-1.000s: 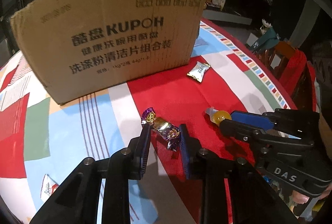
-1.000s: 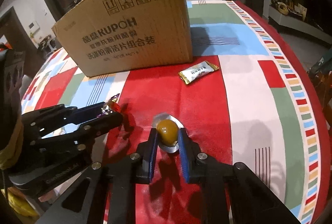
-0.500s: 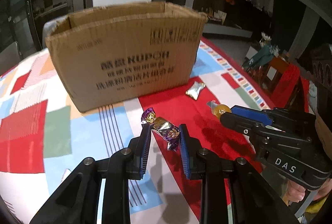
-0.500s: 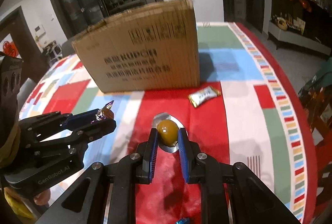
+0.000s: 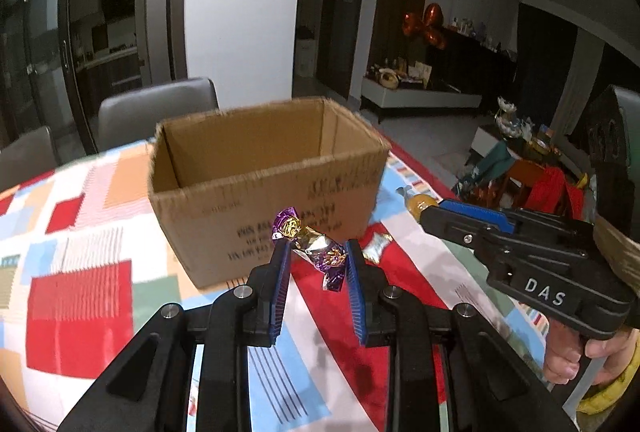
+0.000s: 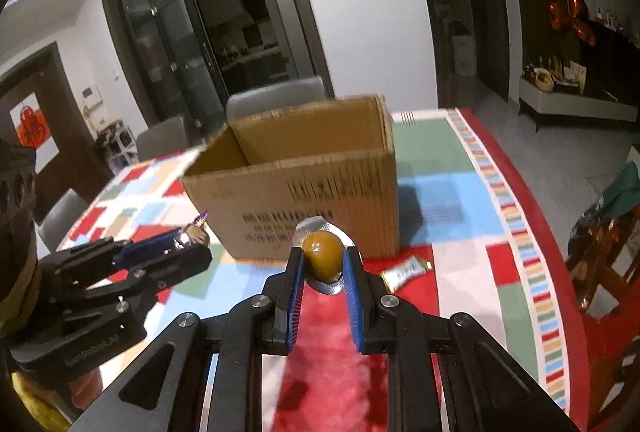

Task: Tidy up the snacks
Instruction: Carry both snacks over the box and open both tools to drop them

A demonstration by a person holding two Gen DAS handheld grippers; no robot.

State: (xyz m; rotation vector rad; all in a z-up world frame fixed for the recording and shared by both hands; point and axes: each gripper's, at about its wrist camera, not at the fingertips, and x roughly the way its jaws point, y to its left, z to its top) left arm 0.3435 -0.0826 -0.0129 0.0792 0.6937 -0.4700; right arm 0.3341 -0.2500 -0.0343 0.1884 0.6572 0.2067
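My left gripper (image 5: 316,252) is shut on a purple and gold foil candy (image 5: 310,242), held above the table in front of the open cardboard box (image 5: 264,192). My right gripper (image 6: 323,260) is shut on a yellow-brown jelly in a clear silver-edged pack (image 6: 322,256), also raised before the box (image 6: 304,188). The right gripper shows in the left wrist view (image 5: 424,210), the left one in the right wrist view (image 6: 192,242). A gold and white snack packet (image 6: 406,272) lies on the red cloth by the box's right corner; it also shows in the left wrist view (image 5: 376,242).
The round table (image 6: 460,192) has a patchwork cloth with a red rim. Grey chairs (image 5: 156,108) stand behind the box. A wooden chair with red fabric (image 5: 548,184) stands off the table's right edge.
Both grippers have risen with their snacks, from table level to above the box rim, so the box's inside now shows. The gold packet has stayed on the cloth.
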